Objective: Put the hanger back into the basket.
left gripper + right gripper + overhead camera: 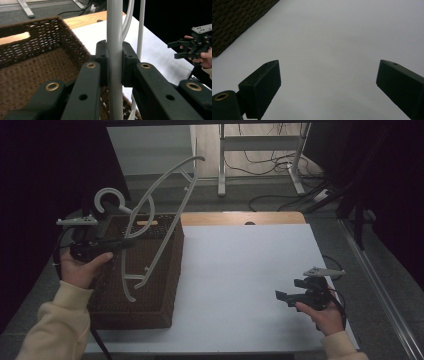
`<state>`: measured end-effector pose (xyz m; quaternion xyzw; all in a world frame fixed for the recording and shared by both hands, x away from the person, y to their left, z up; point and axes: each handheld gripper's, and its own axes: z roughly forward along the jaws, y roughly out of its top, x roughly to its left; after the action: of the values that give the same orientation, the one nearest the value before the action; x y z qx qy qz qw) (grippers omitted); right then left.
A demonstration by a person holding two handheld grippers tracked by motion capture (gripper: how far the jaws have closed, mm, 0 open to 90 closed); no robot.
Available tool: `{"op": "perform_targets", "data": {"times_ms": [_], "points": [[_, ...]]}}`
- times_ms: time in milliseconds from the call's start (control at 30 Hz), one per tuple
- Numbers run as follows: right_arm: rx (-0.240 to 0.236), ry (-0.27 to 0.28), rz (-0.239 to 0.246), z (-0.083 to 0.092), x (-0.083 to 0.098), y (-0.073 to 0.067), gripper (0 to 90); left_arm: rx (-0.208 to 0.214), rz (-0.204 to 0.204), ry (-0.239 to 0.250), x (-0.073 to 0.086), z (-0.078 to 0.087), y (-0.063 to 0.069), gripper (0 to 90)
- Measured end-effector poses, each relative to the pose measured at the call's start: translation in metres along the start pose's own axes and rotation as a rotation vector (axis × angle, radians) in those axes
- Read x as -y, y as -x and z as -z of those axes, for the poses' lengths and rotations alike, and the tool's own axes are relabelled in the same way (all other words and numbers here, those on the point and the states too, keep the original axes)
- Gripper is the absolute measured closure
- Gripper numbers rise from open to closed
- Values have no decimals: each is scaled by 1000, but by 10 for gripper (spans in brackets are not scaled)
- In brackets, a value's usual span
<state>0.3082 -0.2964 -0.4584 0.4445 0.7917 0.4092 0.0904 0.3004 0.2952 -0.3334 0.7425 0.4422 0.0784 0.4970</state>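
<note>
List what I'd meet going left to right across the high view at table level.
Left gripper, clamped on the grey hanger → brown wicker basket → bare white tabletop → right gripper, jaws open.

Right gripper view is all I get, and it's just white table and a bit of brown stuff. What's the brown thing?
Observer: A brown woven basket at the table's left edge.
Operator: Is something in it?
Observer: In the left gripper view its bottom looks bare.
Operator: What's the other hand doing?
Observer: The left gripper is shut on a white hanger, holding it above the basket.
Operator: And mine?
Observer: The right gripper is open over the white table, holding nothing.
</note>
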Motion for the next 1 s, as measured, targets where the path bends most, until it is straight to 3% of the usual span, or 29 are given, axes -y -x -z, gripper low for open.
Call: {"op": "perform_targets", "data": {"times_ms": [233, 500, 800, 1000], "points": [[0, -11, 3, -1, 1, -1, 59, -56, -12, -22, 13, 6, -21, 797], [4, -16, 6, -2, 1, -1, 59, -76, -8, -46, 27, 8, -36, 797], [-3, -16, 8, -3, 1, -1, 58, -69, -3, -78, 39, 7, -46, 797], [-3, -17, 9, -3, 1, -1, 57, -93, 1, -99, 47, 10, -56, 797]]}}
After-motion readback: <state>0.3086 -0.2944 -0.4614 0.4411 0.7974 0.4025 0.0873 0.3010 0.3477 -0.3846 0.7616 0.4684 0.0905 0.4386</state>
